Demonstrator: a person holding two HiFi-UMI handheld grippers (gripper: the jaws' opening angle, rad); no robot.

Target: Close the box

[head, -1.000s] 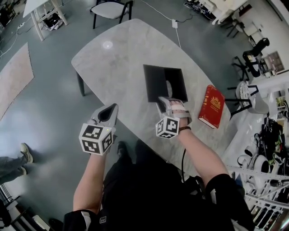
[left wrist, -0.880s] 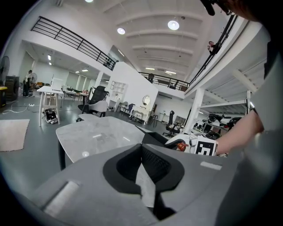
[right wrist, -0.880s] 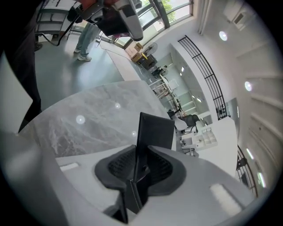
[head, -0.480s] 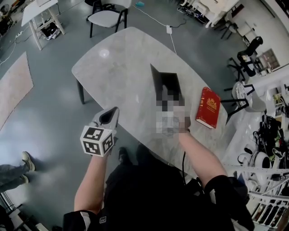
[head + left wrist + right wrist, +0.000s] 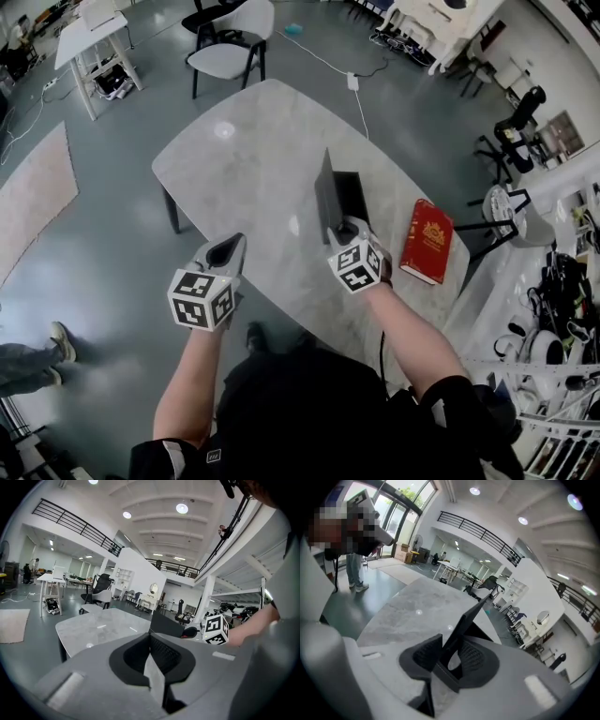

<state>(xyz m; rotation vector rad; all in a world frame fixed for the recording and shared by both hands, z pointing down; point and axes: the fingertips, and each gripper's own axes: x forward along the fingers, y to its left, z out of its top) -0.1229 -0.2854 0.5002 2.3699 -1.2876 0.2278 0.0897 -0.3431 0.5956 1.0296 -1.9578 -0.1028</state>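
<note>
Looking down in the head view, finds the black box (image 5: 351,190) toward the right edge of the marble table (image 5: 234,159), its lid (image 5: 325,195) stood nearly upright, with a red book (image 5: 427,242) just beside it at that edge; places the right gripper (image 5: 345,230) at the lid's near end and the left gripper (image 5: 225,251) off the table's near edge, over the floor; shows, in the left gripper view, jaws pressed together on nothing; catches, in the right gripper view, jaws opening astride the lid's edge, with a slight gap at one pad.
</note>
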